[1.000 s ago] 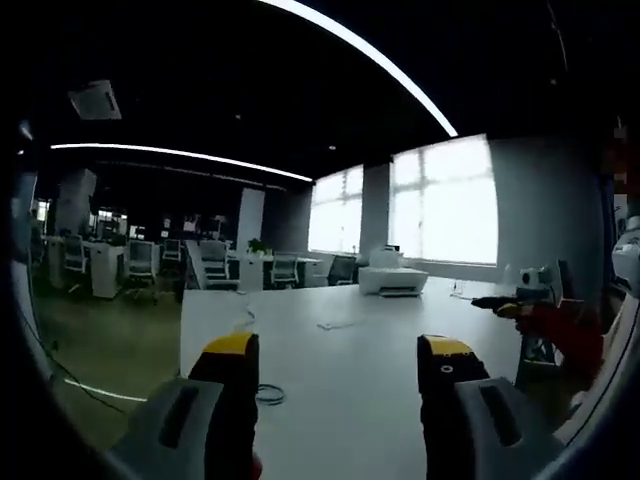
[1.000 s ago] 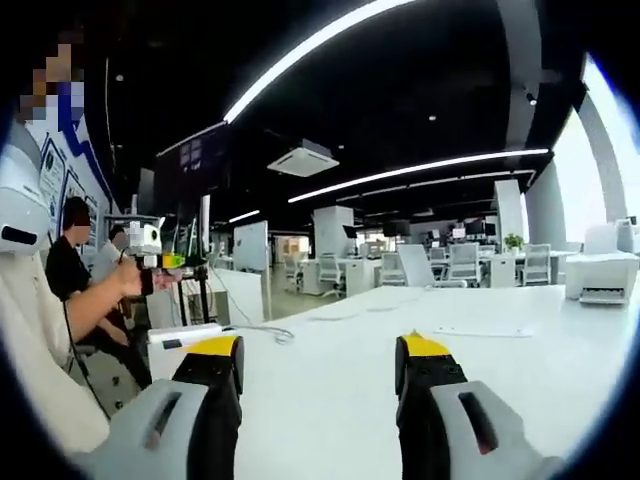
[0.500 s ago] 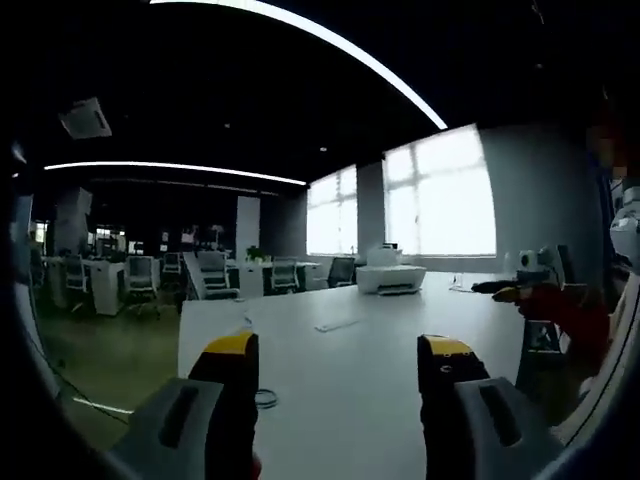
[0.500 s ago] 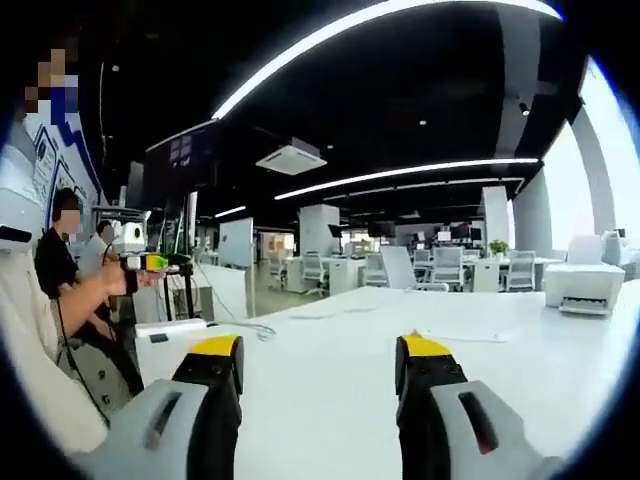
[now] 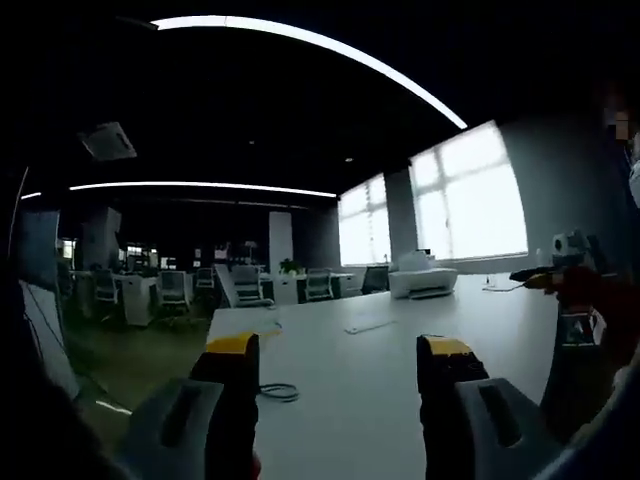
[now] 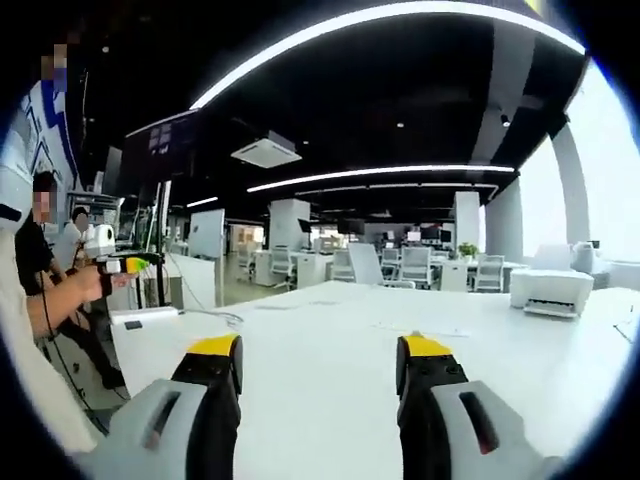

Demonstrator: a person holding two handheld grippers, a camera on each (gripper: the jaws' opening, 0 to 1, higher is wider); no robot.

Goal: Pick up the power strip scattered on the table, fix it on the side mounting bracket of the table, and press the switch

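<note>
In the left gripper view, the left gripper stood at the bottom of the frame with its yellow-tipped jaws wide apart and nothing between them. Beyond it lay the white table, with a coiled cable at lower left and a printer far at centre right.

In the right gripper view, the right gripper was equally spread and empty. The power strip lay at the table's left edge, and a seated person was farther left.

one table, one printer, one power strip
</note>
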